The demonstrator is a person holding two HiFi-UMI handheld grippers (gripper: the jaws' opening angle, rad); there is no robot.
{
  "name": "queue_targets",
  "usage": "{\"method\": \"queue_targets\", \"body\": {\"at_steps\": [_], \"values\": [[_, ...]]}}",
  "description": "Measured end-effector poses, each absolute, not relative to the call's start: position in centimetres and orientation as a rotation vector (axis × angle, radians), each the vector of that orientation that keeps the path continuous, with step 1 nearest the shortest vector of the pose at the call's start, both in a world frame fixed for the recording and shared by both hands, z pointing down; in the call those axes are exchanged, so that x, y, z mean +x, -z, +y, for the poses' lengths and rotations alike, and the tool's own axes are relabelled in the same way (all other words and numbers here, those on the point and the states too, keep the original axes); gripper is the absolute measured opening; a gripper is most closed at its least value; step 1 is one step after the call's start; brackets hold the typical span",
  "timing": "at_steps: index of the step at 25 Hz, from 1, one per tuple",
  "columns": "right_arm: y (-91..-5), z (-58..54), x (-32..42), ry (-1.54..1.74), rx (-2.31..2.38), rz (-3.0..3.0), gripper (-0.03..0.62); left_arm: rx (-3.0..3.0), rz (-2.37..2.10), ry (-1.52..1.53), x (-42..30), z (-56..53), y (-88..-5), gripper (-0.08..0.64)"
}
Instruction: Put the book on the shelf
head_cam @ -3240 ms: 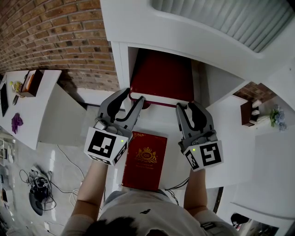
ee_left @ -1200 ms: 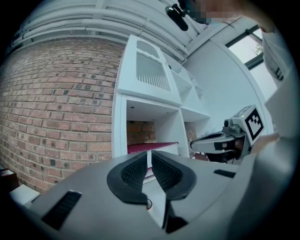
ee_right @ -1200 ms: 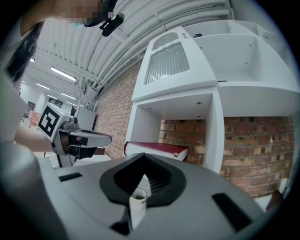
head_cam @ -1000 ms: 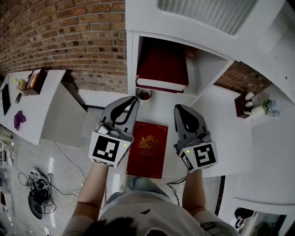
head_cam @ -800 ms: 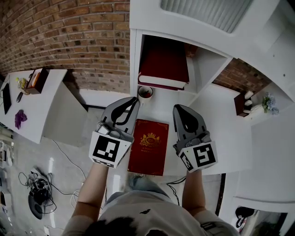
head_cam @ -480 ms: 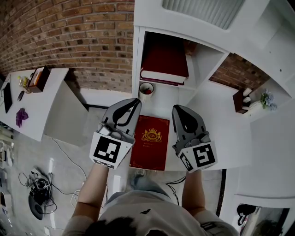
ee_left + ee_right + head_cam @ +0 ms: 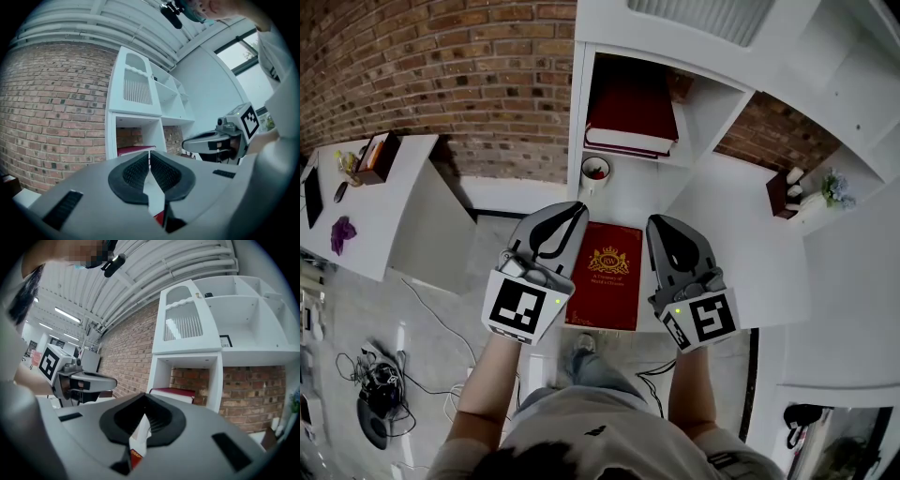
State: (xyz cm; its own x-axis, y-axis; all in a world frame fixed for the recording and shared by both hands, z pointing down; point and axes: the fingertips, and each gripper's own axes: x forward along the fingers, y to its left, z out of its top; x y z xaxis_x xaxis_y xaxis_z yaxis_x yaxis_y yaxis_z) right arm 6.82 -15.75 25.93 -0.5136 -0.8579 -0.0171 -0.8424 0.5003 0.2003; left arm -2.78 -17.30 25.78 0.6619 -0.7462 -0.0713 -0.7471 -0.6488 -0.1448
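With the left gripper [image 7: 575, 208] and right gripper [image 7: 654, 223] both closed on nothing, 1 red book [image 7: 630, 111] lying in the shelf [image 7: 712, 103] and a 2nd book [image 7: 607, 281] on the white counter [image 7: 731, 253] between them, a careless forward reach could tip the nearby cup [image 7: 594, 172].

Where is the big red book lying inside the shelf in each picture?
Head view: red book top centre, inside the shelf.
Left gripper view: red book just above the jaws, centre-left.
Right gripper view: red book above the jaws, slightly right.
Shared landmark: the brick wall.
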Motion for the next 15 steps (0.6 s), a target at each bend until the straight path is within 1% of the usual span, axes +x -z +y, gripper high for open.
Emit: {"method": "queue_targets", "body": {"at_steps": [15], "values": [[-25.6,-10.6,4.8,0.306,1.501,-2.642,0.009,-2.743,1.168,-0.04,-3.3,-12.2,-25.3,0.021]]}}
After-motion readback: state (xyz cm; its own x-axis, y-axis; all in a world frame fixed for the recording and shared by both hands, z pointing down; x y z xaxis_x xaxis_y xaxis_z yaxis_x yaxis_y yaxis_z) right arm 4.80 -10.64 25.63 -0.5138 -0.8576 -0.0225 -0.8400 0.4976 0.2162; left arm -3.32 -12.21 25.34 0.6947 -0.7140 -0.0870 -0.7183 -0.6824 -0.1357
